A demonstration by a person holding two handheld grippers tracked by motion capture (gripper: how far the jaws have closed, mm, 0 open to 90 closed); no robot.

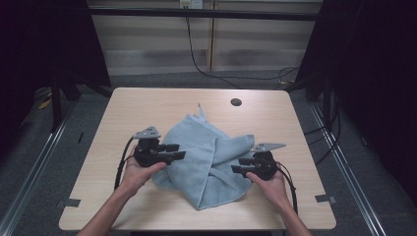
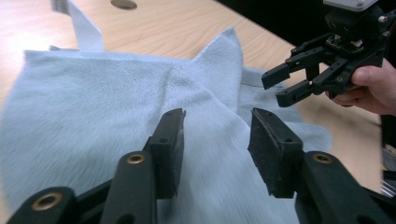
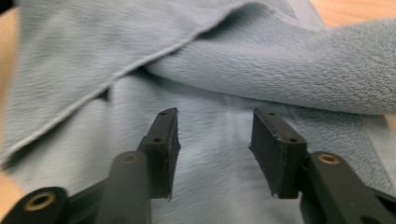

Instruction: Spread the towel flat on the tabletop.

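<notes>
A light blue-grey towel lies crumpled on the wooden table, with folds crossing at its middle and a small loop tag at its far corner. My left gripper hovers at the towel's left edge, open, jaws pointing right. In its own view the towel spreads under the empty jaws, and the right gripper shows open at the far side. My right gripper is at the towel's right edge, open, pointing left. Its view looks onto a thick fold of the towel past its open gripper.
A round cable hole sits in the table's far right part. Bare wood surrounds the towel on all sides. Black frame posts and cables stand beyond the table, with grey floor around it.
</notes>
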